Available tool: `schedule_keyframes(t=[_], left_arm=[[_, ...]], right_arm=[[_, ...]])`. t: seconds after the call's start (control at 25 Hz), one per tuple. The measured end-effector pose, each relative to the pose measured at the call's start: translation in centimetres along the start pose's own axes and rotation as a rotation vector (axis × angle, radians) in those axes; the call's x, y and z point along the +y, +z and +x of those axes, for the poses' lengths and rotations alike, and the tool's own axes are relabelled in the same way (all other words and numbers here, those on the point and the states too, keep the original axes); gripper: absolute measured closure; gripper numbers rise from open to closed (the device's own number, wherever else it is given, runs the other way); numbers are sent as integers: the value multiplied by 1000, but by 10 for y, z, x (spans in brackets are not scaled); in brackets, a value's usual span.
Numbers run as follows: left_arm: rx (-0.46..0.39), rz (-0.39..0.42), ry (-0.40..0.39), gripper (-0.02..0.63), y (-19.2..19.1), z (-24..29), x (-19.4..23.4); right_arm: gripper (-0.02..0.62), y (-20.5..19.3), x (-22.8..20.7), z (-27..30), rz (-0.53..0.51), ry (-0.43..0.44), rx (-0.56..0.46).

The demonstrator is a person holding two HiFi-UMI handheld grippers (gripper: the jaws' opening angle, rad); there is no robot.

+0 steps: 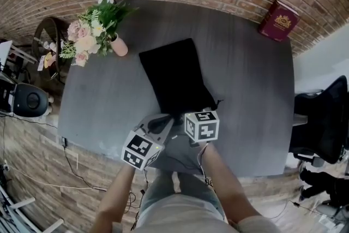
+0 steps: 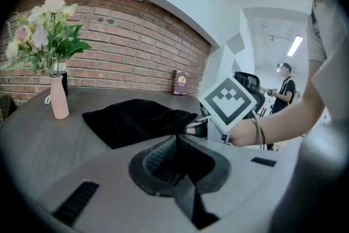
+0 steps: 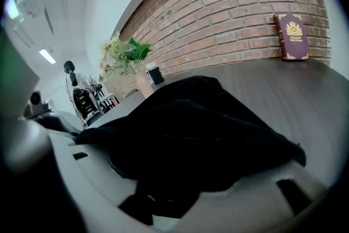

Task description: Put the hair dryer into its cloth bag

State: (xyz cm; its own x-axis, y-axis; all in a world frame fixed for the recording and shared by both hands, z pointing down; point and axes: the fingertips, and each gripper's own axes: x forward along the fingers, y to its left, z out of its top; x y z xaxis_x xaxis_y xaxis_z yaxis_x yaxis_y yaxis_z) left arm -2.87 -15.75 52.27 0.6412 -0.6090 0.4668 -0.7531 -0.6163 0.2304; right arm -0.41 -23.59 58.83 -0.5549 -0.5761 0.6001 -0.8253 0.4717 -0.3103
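Your cloth bag (image 1: 174, 79) lies in the middle of the dark surface (image 1: 251, 95), mouth toward you. It bulges in the right gripper view, and the hair dryer itself cannot be seen in any view. The fingers of your left gripper (image 2: 175, 143) are pressed together on the bag's near hem. The fingers of your right gripper (image 1: 184, 116) pinch black cloth that drapes over them. The only print close by is the black-and-white square markers on the two cubes. The red book (image 1: 279, 20) at the far right carries a gold crest, with lettering too small to read. It leans on the brick wall, well apart from the bag. The pink vase (image 1: 119, 46) of flowers stands near the bag's far left corner. Bare surface lies to the bag's left and right, and both grippers work just inside the near edge.
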Motion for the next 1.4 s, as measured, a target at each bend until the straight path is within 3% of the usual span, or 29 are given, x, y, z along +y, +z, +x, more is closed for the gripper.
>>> schedule_keyframes(t=[0.44, 1.4], left_arm=[[43, 18, 3, 591, -4, 0, -4], [216, 60, -82, 591, -57, 30, -12]], right_arm=[[354, -25, -2, -57, 13, -15, 6], [379, -77, -40, -119, 111, -208, 47]])
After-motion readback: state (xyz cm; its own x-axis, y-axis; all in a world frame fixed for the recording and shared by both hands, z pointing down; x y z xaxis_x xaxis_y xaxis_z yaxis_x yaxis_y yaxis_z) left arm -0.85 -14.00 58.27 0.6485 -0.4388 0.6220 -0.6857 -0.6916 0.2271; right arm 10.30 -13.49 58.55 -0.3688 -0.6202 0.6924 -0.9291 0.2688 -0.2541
